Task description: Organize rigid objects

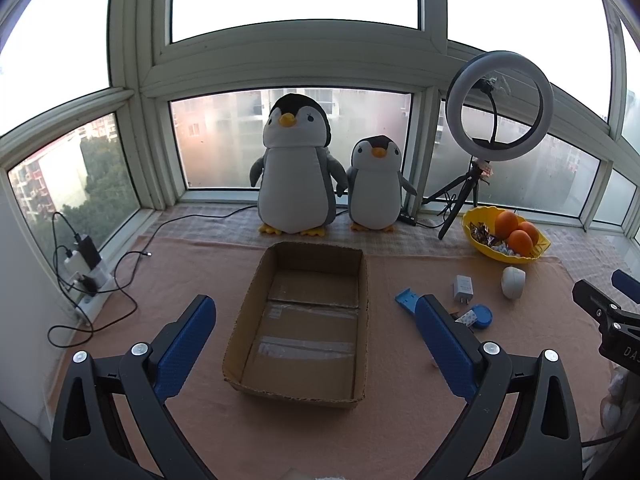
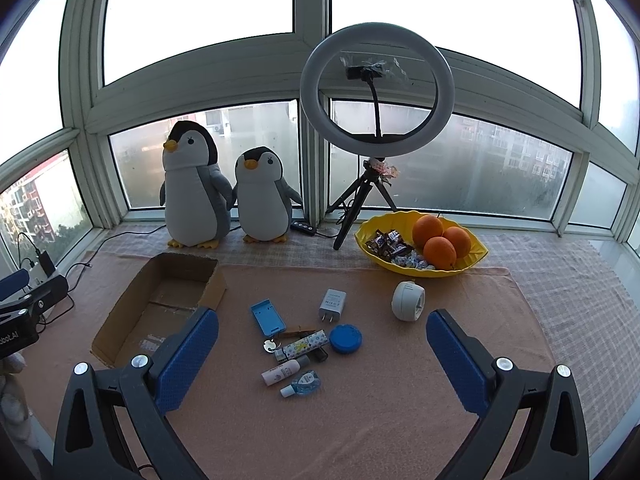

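Left tongs [image 1: 316, 344]: blue pads wide apart, holding nothing, hovering over the cardboard box [image 1: 304, 320].
Right tongs [image 2: 322, 354]: also spread apart and empty, poised above the small items.
Box: one, open-topped and empty, lying on the pink cloth [image 2: 360, 420] of the counter, left of the clutter.
Clutter location: loose on the cloth between the box and the yellow bowl [image 2: 476, 258], none boxed yet.
Count: one blue phone stand [image 2: 267, 317], one white charger plug [image 2: 332, 305], one blue round tin [image 2: 345, 338], one white dome-shaped gadget [image 2: 407, 301], one patterned tube [image 2: 304, 343], one small white bottle [image 2: 285, 372], one clear blue sanitizer bottle [image 2: 302, 384]; a few darker bits among them are too small to tell.
Handling: all look light and stiff. The tin and bottles are likely smooth and may roll or slip; pinch them across the body. The charger is best held by its flat sides, clear of the prongs.
Bystanders: two plush penguins [image 2: 196, 192], three oranges [image 2: 440, 240], one ring light [image 2: 376, 92].
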